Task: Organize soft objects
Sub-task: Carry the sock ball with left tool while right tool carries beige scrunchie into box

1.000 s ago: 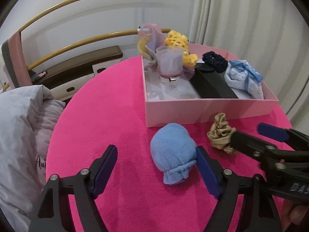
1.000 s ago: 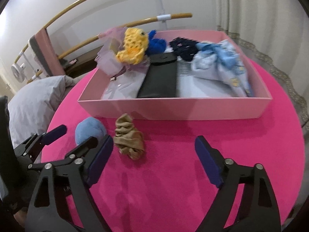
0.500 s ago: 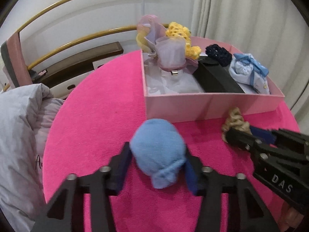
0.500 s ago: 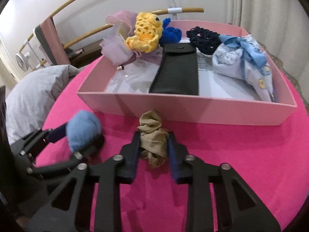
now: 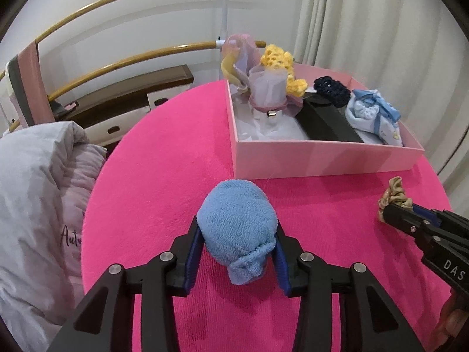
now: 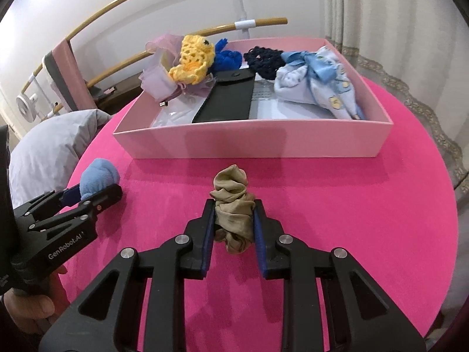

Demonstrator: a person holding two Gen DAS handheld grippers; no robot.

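1. The left gripper [image 5: 237, 250] was closed down on the blue terry bundle [image 5: 236, 226], its blue pads pressed into both flanks of the cloth, which bulged forward past the fingertips. The bundle sat low over the pink tablecloth [image 5: 164, 158]; whether it was lifted clear or resting could not be told.
2. The right gripper [image 6: 233, 228] was pinched nearly shut on the beige scrunchie [image 6: 232, 205], which stood crumpled between the pads with its top poking ahead of them.
3. Straight ahead of both grippers, just beyond their loads, stood the pink box [image 6: 252, 142], already holding a yellow crochet piece [image 6: 192, 58], a black pouch [image 6: 227, 101], a navy crochet item [image 6: 263, 60] and a pale blue bow bundle [image 6: 316, 85].
4. The step in hand looked like carrying both pieces into the box. To do it well, each would probably have needed raising above the near wall before going forward, since a soft load dragged against the rim could be pulled out of the pads.
5. The barest floor seemed to lie ahead and left of the right gripper, in front of the pouch, and beside the pouch's right edge; those looked the likeliest drop spots.
6. Squeeze seemed enough already; harder pressure would only have flattened the cloth.
7. Opening fully and backing straight off would have kept fabric from snagging on the pads.
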